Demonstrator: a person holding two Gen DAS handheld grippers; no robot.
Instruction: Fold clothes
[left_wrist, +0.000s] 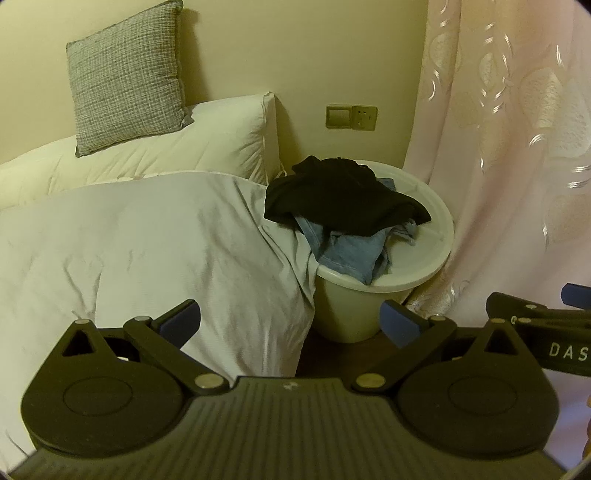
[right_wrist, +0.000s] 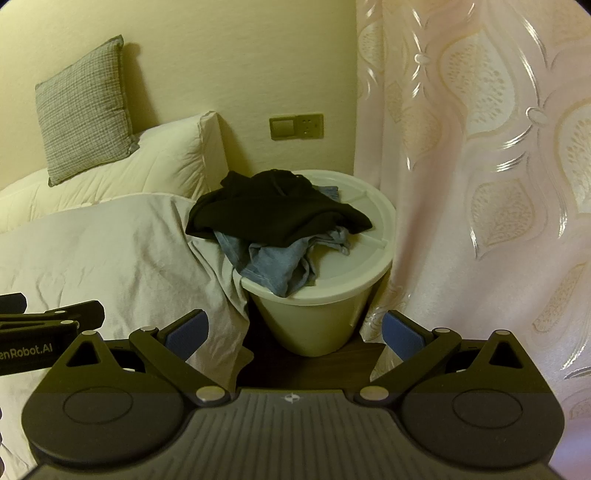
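Observation:
A crumpled black garment (left_wrist: 343, 195) lies on top of blue denim clothes (left_wrist: 351, 251) piled on the lid of a white round bin (left_wrist: 424, 236) beside the bed. The black garment (right_wrist: 273, 212), the denim clothes (right_wrist: 277, 262) and the bin (right_wrist: 332, 295) also show in the right wrist view. My left gripper (left_wrist: 291, 323) is open and empty, held short of the bin. My right gripper (right_wrist: 293, 332) is open and empty, also short of the bin. Each gripper's side shows at the edge of the other's view.
A bed with a light grey duvet (left_wrist: 140, 251) fills the left. A white pillow (left_wrist: 177, 147) and a grey checked cushion (left_wrist: 125, 77) lean on the wall. A pink patterned curtain (right_wrist: 480, 166) hangs at the right. A wall socket (left_wrist: 351, 117) is above the bin.

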